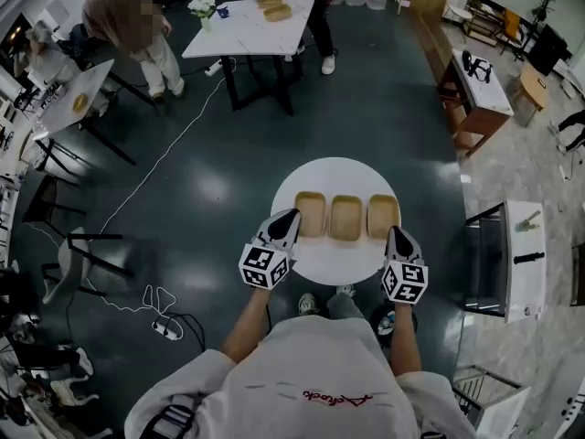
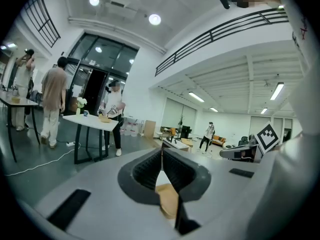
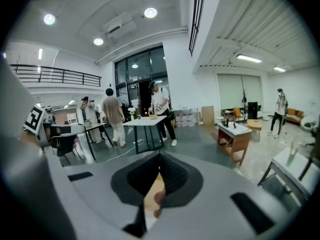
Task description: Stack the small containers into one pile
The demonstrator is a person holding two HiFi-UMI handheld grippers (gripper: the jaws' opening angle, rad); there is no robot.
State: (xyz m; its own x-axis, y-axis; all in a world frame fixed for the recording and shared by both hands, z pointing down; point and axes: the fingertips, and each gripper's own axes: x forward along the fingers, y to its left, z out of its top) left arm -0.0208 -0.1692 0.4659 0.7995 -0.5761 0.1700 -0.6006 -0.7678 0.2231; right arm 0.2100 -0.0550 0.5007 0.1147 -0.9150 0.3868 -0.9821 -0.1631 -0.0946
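**Technician A:** Setting: a large hall with a dark floor [image 1: 210, 190]. A round white table [image 1: 338, 174] stands directly ahead of the wearer. What does it carry?

**Technician B:** Three small containers in one row, side by side, none stacked: the left container [image 1: 310, 213], the middle container [image 1: 346, 218] and the right container [image 1: 383, 215]. All are shallow and tan, with the open side up.

**Technician A:** Where is the left gripper [image 1: 286, 219]?

**Technician B:** It is over the table's left rim, with its tip just beside the outer edge of the left container. Contact cannot be confirmed. In the left gripper view the two jaws meet at the tips with nothing clamped between them. A tan container shows below, through the hollow behind the tips.

**Technician A:** And the right gripper [image 1: 398, 236]?

**Technician B:** The arrangement is mirrored. It is at the right rim, with its tip just beside the right container. The jaws are fully together and hold nothing. A tan surface shows beneath them.

**Technician A:** What is in the background?

**Technician B:** A white rectangular table [image 1: 239, 35] stands farther back. It bears a vase of flowers [image 1: 203, 9] and more tan trays [image 1: 274, 8]. One bystander [image 1: 146, 44] stands to its left and a second bystander [image 1: 319, 16] stands at its far corner. A white cable [image 1: 155, 167] trails across the floor.
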